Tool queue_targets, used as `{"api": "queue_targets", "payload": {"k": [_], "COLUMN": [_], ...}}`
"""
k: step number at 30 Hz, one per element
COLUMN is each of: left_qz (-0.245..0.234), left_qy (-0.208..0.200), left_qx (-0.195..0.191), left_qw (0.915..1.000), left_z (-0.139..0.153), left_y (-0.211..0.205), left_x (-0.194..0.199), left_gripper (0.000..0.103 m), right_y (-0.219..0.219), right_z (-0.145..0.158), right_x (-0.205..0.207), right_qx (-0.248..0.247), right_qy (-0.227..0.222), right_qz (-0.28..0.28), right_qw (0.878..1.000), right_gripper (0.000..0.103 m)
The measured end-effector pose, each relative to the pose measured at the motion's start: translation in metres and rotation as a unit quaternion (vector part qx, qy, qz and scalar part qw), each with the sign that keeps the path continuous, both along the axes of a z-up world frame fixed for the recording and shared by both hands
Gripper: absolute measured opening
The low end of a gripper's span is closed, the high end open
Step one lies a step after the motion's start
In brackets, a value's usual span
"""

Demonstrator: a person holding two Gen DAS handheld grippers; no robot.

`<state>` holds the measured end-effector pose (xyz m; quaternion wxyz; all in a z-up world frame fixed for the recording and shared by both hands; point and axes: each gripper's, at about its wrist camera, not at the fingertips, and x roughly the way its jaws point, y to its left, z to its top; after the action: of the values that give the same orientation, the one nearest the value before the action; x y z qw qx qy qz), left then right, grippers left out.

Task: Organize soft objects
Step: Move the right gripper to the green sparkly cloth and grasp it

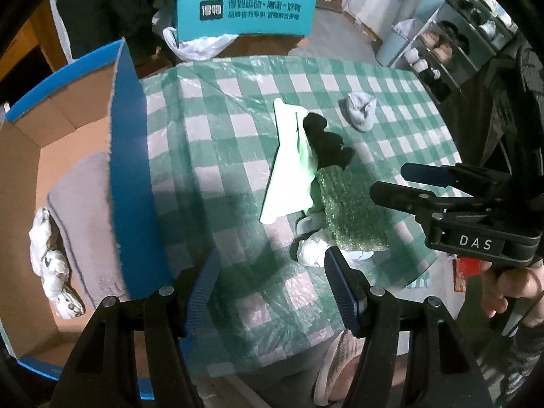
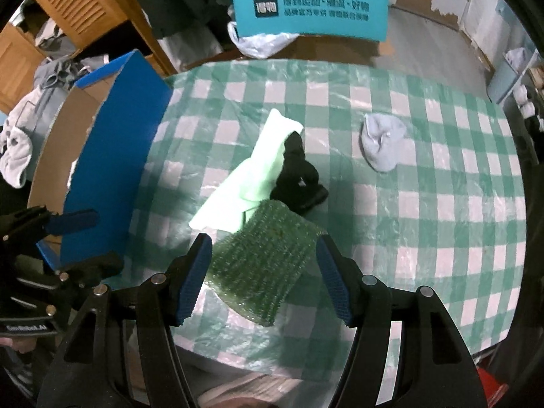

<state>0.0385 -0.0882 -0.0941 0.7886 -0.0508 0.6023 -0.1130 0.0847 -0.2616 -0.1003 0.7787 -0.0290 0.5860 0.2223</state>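
On the green checked table a fuzzy green cloth (image 2: 263, 265) lies near the front edge, with a pale green cloth (image 2: 248, 176) and a black sock (image 2: 299, 176) just behind it, and a grey sock (image 2: 382, 141) at the far right. A white sock (image 1: 311, 248) peeks from under the fuzzy cloth (image 1: 350, 210). My right gripper (image 2: 263, 272) is open, straddling the fuzzy cloth from above; it also shows in the left wrist view (image 1: 391, 183). My left gripper (image 1: 268, 292) is open and empty over the table's front, right of the box.
A cardboard box with blue outer walls (image 1: 129, 156) stands at the table's left, holding a grey towel (image 1: 85, 210) and a white patterned cloth (image 1: 51, 265). A teal chair back (image 1: 246, 13) is behind the table. Shoe shelves (image 1: 448, 47) stand at the far right.
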Motion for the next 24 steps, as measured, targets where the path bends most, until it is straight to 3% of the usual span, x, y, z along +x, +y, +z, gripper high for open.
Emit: {"api": "queue_targets", "payload": {"k": [20, 22, 24], "left_qz": [0.003, 0.002, 0.002], "left_qy": [0.041, 0.043, 0.043], "left_qx": [-0.001, -0.002, -0.002], "left_qw": [0.9991, 0.9991, 0.9991], "left_z": [-0.038, -0.039, -0.039], "left_y": [-0.007, -0.007, -0.007], "left_x": [0.003, 0.003, 0.003], "left_gripper": [0.065, 0.066, 0.066], "right_y": [0.029, 0.028, 0.025], "right_z": [-0.045, -0.047, -0.047], "right_x": [0.000, 0.001, 0.002], "right_qx": [-0.047, -0.043, -0.038], "right_qy": [0.037, 0.041, 0.046], "right_qz": [0.043, 0.043, 0.040], "right_qw": [0.997, 0.997, 0.997], "right_gripper": [0.064, 0.048, 0.040]}}
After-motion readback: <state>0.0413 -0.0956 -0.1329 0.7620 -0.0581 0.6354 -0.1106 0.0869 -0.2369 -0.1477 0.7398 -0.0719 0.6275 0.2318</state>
